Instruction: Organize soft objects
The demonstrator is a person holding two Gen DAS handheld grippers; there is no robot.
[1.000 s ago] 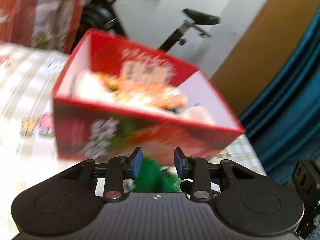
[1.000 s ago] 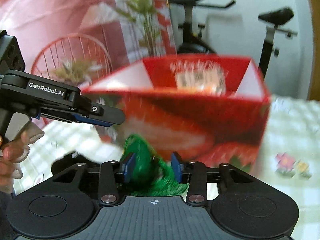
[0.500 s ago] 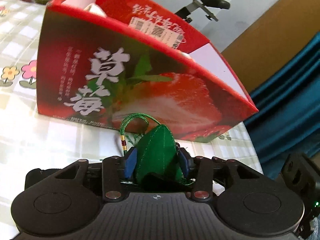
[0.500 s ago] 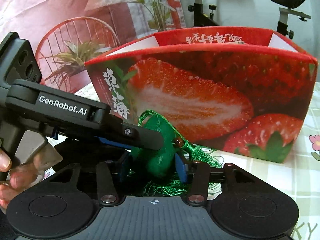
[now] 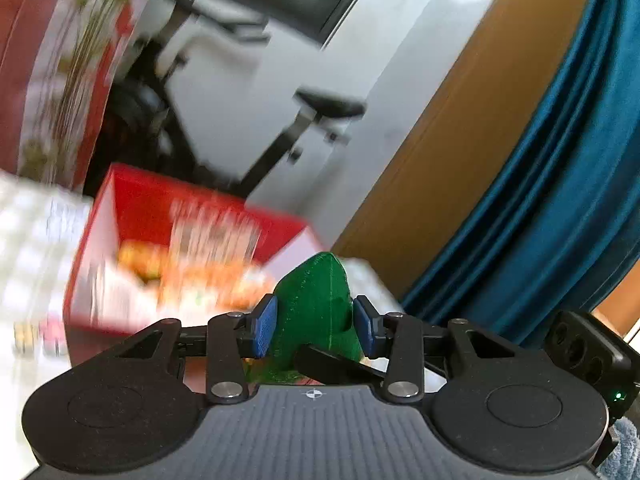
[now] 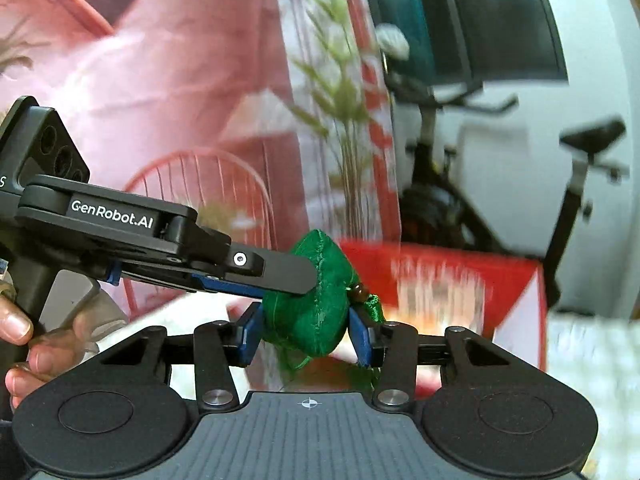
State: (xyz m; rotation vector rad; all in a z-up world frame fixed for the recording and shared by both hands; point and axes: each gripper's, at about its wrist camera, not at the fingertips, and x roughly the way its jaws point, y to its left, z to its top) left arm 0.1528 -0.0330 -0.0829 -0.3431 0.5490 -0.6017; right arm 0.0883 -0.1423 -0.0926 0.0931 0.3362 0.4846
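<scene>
A green stuffed pouch (image 5: 316,300) with a bead and tassel is held up off the table. My left gripper (image 5: 314,328) is shut on it, blue pads pressing its two sides. My right gripper (image 6: 306,338) is shut on the same green pouch (image 6: 312,308) from another side. The left gripper (image 6: 288,284) shows in the right wrist view, reaching in from the left with a person's hand (image 6: 24,340) on its handle. Beyond and below the pouch stands the open red strawberry box (image 5: 144,196), blurred, with orange and white soft things inside. The red box (image 6: 500,276) also appears behind the pouch.
A checked tablecloth (image 5: 28,240) covers the table under the box. An exercise bike (image 5: 312,112) stands behind it by a white wall. A blue curtain (image 5: 560,200) hangs at the right, and a pink printed curtain (image 6: 160,80) at the left.
Both grippers have risen with the green pouch, from table level in front of the box to above its rim. The box's inside shows again.
</scene>
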